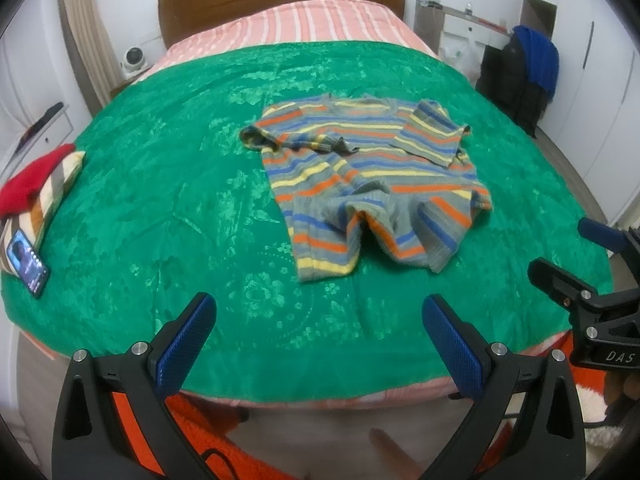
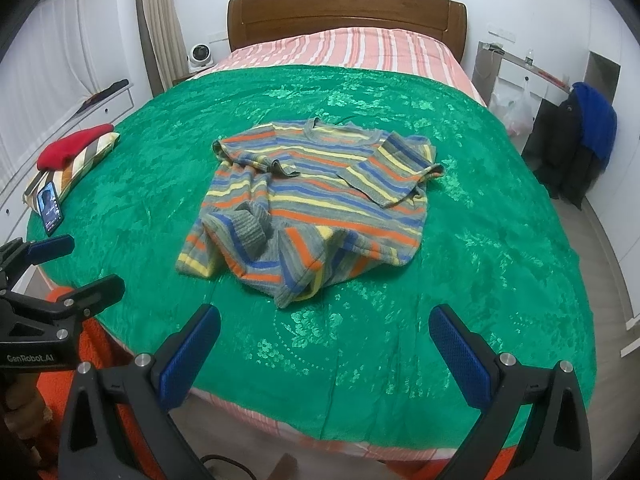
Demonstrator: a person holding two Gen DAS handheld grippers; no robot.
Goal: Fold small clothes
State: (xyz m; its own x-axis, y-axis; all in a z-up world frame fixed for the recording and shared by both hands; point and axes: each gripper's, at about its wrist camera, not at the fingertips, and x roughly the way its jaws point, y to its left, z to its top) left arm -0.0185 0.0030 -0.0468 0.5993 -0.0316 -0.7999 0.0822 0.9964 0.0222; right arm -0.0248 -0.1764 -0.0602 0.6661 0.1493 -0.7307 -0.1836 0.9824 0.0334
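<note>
Covering most of the bed is a shiny green floral spread (image 2: 460, 264), with pink-and-white striped bedding (image 2: 360, 46) showing beyond it up to a brown wooden headboard (image 2: 344, 10). A striped sweater (image 2: 316, 208) lies rumpled near the middle of the spread, both sleeves folded in across its chest and its hem bunched. At the spread's left edge sit a red garment (image 1: 32, 180) on a striped cushion (image 1: 56, 190) and a lit phone (image 1: 28, 262). A blue garment (image 2: 596, 124) drapes over dark clothing by the white wall. The left gripper (image 1: 320, 340) and right gripper (image 2: 324, 354) hover over the near edge, fingers spread wide, holding nothing.
</note>
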